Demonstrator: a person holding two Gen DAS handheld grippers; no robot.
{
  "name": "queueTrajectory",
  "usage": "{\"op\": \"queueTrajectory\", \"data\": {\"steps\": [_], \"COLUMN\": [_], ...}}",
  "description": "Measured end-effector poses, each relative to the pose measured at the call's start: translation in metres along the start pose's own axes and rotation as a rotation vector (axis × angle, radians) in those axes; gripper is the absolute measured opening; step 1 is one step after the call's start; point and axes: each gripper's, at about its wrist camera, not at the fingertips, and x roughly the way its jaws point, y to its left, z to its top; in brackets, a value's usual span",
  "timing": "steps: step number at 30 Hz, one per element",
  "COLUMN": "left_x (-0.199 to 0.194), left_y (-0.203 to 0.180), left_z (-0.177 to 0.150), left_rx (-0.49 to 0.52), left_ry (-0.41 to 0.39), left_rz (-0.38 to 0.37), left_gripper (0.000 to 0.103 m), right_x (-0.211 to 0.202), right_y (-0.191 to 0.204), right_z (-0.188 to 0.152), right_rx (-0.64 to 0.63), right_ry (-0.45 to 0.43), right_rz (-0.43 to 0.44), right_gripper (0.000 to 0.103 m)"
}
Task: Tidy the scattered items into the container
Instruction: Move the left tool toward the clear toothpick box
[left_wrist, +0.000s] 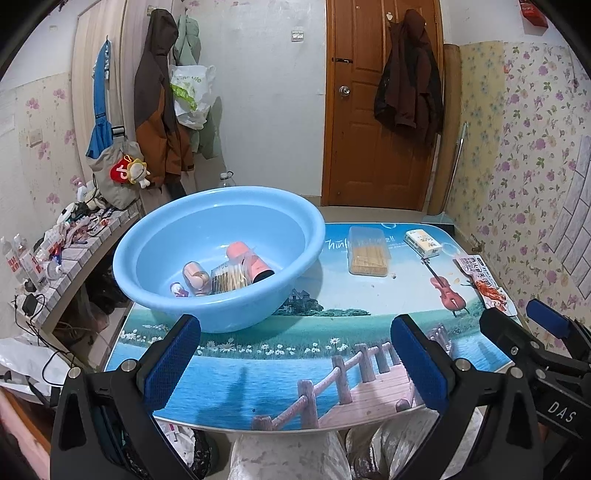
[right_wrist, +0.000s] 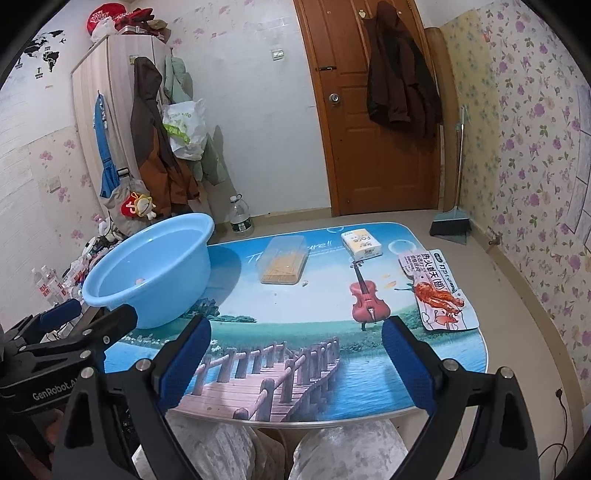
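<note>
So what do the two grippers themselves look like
Both are black frames with silver bolts and blue textured pads on the fingers. The left gripper shows white "GenRobot" lettering on its body in the right wrist view; the right gripper shows white "DAS" lettering.

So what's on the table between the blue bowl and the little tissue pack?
The clear box of toothpicks lies between the blue basin and the tissue pack. Both wrist views show it.

Right tool (right_wrist: 295, 354) open, empty, over table (right_wrist: 295, 325) near edge. Basin (right_wrist: 155, 266) ahead-left; toothpick box (right_wrist: 284, 264), tissue pack (right_wrist: 361, 243), snack packet (right_wrist: 439, 291) ahead.
</note>
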Motion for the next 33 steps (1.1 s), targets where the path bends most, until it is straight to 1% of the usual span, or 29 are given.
{"op": "queueTrajectory", "data": {"steps": [16, 33], "left_x": [0.003, 0.012], "left_y": [-0.004, -0.032], "left_z": [-0.003, 0.001], "left_rx": [0.009, 0.062], "left_ry": [0.011, 0.019], "left_rz": [-0.001, -0.040], "left_gripper": [0.103, 0.103], "right_x": [0.008, 0.011], "right_y": [-0.006, -0.028], "right_z": [-0.004, -0.001], "right_rx": [0.016, 0.045], "right_ry": [0.013, 0.000], "right_rz": [-0.012, -0.039], "right_gripper": [0.095, 0.095]}}
